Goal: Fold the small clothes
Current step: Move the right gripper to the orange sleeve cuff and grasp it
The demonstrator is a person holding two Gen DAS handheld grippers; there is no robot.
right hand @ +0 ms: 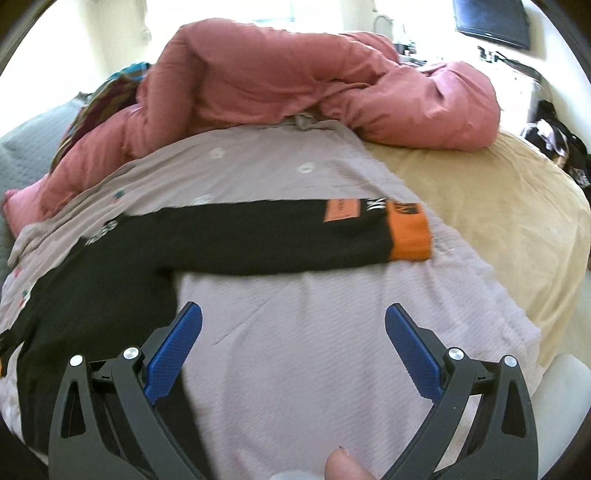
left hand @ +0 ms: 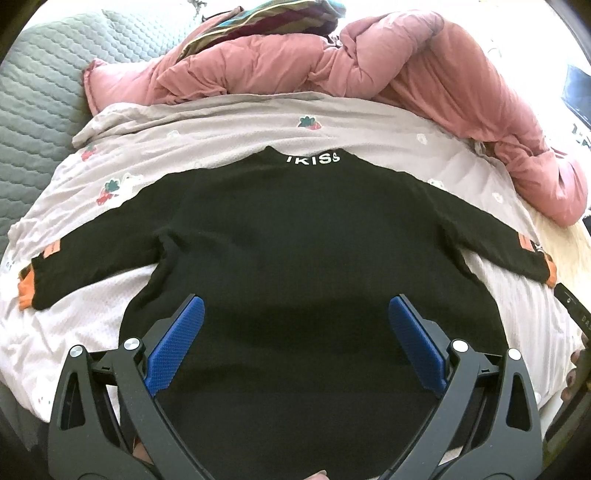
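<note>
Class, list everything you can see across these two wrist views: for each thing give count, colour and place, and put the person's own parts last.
Black sweater: one, black with orange cuffs and white collar lettering, spread flat on the bed, both sleeves out.
Orange cuff: two, one at each sleeve end.
Light sheet: one, pale grey-pink with small flower prints, under the sweater.
Pink duvet: one, dusty pink, bunched along the far side of the bed.
Striped fabric: one, multicoloured, behind the duvet.
Grey quilted cover: one, grey, far left.
Tan blanket: one, beige, right of the sheet.
Left gripper: black with blue pads, open over the sweater's body.
Right gripper: same, open over the sheet, below the sleeve.
</note>
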